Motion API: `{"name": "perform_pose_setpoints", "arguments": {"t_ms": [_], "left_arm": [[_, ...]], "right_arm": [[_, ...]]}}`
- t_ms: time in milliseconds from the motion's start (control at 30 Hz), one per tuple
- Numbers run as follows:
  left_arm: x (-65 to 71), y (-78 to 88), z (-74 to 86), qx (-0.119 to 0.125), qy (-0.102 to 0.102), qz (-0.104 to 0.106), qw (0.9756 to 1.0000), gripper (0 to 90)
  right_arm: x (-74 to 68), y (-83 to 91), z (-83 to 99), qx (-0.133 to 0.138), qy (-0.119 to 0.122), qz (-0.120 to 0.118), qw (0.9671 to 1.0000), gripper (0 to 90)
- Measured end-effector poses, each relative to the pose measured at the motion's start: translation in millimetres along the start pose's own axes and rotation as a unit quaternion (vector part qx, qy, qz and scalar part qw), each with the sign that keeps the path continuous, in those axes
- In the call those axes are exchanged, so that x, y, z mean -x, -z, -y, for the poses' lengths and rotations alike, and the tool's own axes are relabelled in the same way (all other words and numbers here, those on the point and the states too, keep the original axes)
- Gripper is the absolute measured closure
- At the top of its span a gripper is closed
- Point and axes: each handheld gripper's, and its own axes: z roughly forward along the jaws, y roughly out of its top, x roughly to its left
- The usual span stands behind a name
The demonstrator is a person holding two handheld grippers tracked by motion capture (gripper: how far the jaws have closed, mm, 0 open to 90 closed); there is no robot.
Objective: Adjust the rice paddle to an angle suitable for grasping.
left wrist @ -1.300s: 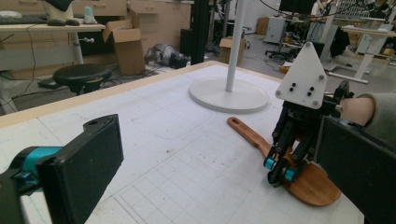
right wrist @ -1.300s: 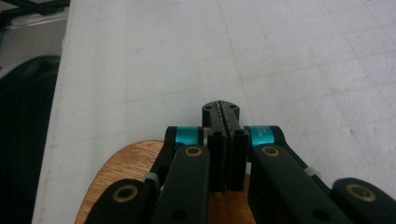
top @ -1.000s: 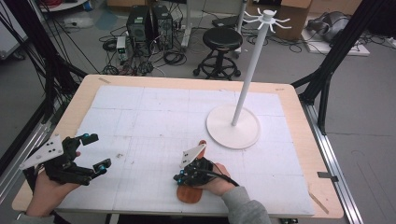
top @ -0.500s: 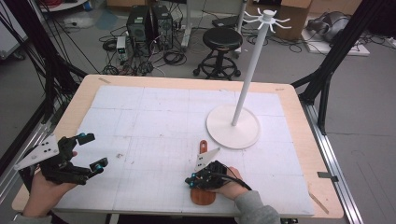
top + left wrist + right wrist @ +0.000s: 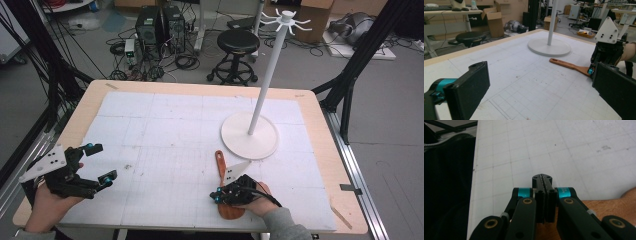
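A wooden spoon (image 5: 220,165) lies on the white gridded mat (image 5: 165,130), its handle pointing at the round base of a white peg stand (image 5: 250,142). My right gripper (image 5: 216,196) rests over the spoon's broad end with its jaws pressed together and nothing visible between them (image 5: 542,178); brown wood (image 5: 604,207) shows under it. Whether it touches the spoon I cannot tell. My left gripper (image 5: 102,161) hovers at the table's left front, wide open and holding nothing. In the left gripper view (image 5: 540,80) the spoon (image 5: 566,65), stand (image 5: 549,47) and right gripper (image 5: 607,52) lie ahead.
The stand's tall pole (image 5: 267,75) rises to hooked arms at the top. The mat's front edge (image 5: 474,195) runs close beside the right gripper, with a dark drop beyond it. A stool (image 5: 239,42) and cables sit on the floor behind the table.
My right gripper has slid to the right along the front of the table, and the spoon beneath it has moved along with it. The left gripper stays where it was.
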Motion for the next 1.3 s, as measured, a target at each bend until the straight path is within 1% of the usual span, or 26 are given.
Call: {"name": "perform_pose_setpoints", "arguments": {"t_ms": [33,100,267,300,367,433,633,733,867,1033,1300], "left_arm": [[-0.2,0.1,0.1,-0.001,0.000,0.000,1.0000,1.8],[0.0,-0.1,0.5,-0.001,0.002,0.000,1.0000,1.8],[0.4,-0.6,0.2,-0.001,0.000,0.001,1.0000,1.8],[0.4,-0.5,0.3,-0.002,0.000,0.001,1.0000,1.8],[0.4,-0.4,0.4,-0.001,0.000,0.001,1.0000,1.8],[0.1,-0.2,0.5,-0.001,0.001,0.001,1.0000,1.8],[-0.9,0.9,1.3,-0.003,0.002,-0.001,1.0000,1.8],[-1.9,4.6,0.2,0.005,0.006,-0.005,1.0000,1.8],[-3.6,8.1,0.2,0.009,0.008,-0.009,0.9999,1.8],[-3.1,5.4,2.2,0.003,0.009,-0.007,0.9999,1.8],[-2.7,3.6,3.2,0.000,0.007,-0.006,1.0000,1.8]], "right_arm": [[-0.6,1.9,1.7,0.000,-0.004,0.000,1.0000,89.2],[-0.4,5.7,5.1,-0.002,-0.005,0.004,1.0000,89.2],[-2.1,12.1,11.2,0.000,-0.007,0.011,0.9999,89.3],[-1.5,12.9,12.1,0.000,-0.004,0.013,0.9999,89.2],[-1.8,14.6,13.5,0.000,-0.008,0.012,0.9999,89.3],[-1.5,16.3,15.0,-0.001,-0.007,0.012,0.9999,89.2],[-1.1,24.3,21.1,-0.004,-0.013,0.020,0.9997,89.2],[-1.6,29.8,24.4,-0.009,-0.015,0.028,0.9995,89.2],[-0.3,38.4,32.5,-0.007,-0.023,0.037,0.9990,89.3],[1.5,49.7,43.3,-0.003,-0.035,0.049,0.9982,89.3],[4.4,62.7,56.8,0.006,-0.048,0.059,0.9971,89.3]]}}
